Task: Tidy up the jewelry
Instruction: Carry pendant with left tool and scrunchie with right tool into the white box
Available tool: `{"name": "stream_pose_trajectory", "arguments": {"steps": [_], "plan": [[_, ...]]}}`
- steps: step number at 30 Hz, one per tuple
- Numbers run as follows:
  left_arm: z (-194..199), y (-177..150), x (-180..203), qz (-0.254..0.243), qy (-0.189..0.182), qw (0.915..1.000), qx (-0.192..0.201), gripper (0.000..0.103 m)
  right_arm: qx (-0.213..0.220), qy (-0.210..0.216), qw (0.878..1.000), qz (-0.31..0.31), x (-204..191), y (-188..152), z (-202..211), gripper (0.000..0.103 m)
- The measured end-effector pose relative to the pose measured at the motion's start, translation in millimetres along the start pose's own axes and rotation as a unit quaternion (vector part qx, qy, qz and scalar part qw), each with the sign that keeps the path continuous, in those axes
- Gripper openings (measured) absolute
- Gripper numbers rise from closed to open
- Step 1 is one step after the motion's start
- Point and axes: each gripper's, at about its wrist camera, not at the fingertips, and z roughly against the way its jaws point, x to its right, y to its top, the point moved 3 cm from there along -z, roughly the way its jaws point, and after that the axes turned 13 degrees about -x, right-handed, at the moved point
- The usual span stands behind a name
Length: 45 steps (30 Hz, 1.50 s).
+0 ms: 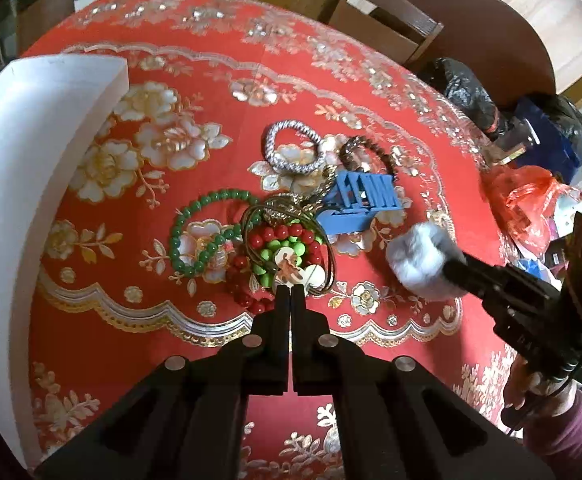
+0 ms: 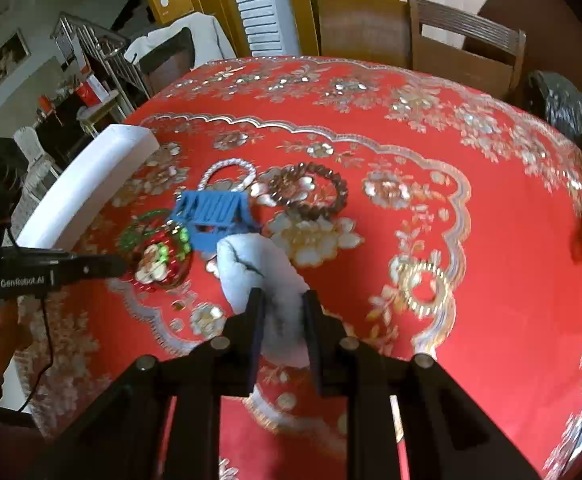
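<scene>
Just before the blue rack, my left gripper hangs pinched together, empty, over the tangled bead bracelets; beside that rack, my right gripper clamps a pale fluffy pouch, nearer it.

Red floral cloth with silver-gold scalloped border, spread over the desk. Long white foam block along the left edge. Wooden chairs at the far side. Black plastic bag and orange plastic bag heaped at the right. Louvred white door behind, metal rack far left.
</scene>
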Motion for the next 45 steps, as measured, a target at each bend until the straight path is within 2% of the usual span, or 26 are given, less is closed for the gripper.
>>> {"name": "stream_pose_trajectory", "arguments": {"steps": [3,4,5,6,7,10,16,19,21,23,25,31,40,45], "plan": [[4,1,2,-0.002,-0.003,1.0000,0.009,0.028,0.000,0.005,1.000,-0.007,-2,-9,3,0.020],[4,2,1,0.006,-0.006,0.9999,0.012,0.031,-0.001,0.007,1.000,-0.011,-3,-11,3,0.020],[2,5,1,0.014,-0.009,0.9998,0.010,0.038,-0.002,0.009,1.000,-0.015,-3,-13,2,0.020],[-1,7,0,0.023,-0.015,0.9996,0.006,0.056,-0.003,0.012,1.000,-0.020,-3,-15,2,0.020],[-4,9,0,0.031,-0.016,0.9994,0.002,0.070,-0.005,0.016,1.000,-0.025,-3,-17,2,0.020],[-14,13,4,0.039,-0.004,0.9992,0.003,0.073,-0.005,0.018,0.999,-0.033,-4,-23,5,0.020],[-35,17,20,0.033,0.029,0.9989,-0.019,0.074,-0.011,0.017,0.999,-0.043,0,-38,8,0.021],[-38,18,24,0.034,0.069,0.9970,-0.012,0.074,-0.012,0.023,0.998,-0.053,4,-44,8,0.021],[-43,19,20,0.044,0.083,0.9954,-0.020,0.073,-0.014,0.027,0.998,-0.060,7,-48,7,0.021],[-43,20,20,0.037,0.091,0.9951,-0.011,0.073,-0.014,0.031,0.998,-0.062,8,-50,7,0.021],[-43,20,22,0.024,0.105,0.9941,-0.011,0.062,-0.014,0.033,0.998,-0.061,8,-52,7,0.022],[-29,11,14,0.036,0.057,0.9977,-0.005,0.061,-0.010,0.035,0.998,-0.054,5,-54,12,0.022],[26,-10,1,0.028,0.036,0.9987,0.022,0.061,0.000,0.049,0.998,-0.034,-14,-44,19,0.022],[57,-13,-12,0.025,0.047,0.9974,0.047,0.061,0.010,0.059,0.998,-0.016,-39,-32,22,0.022]]}}
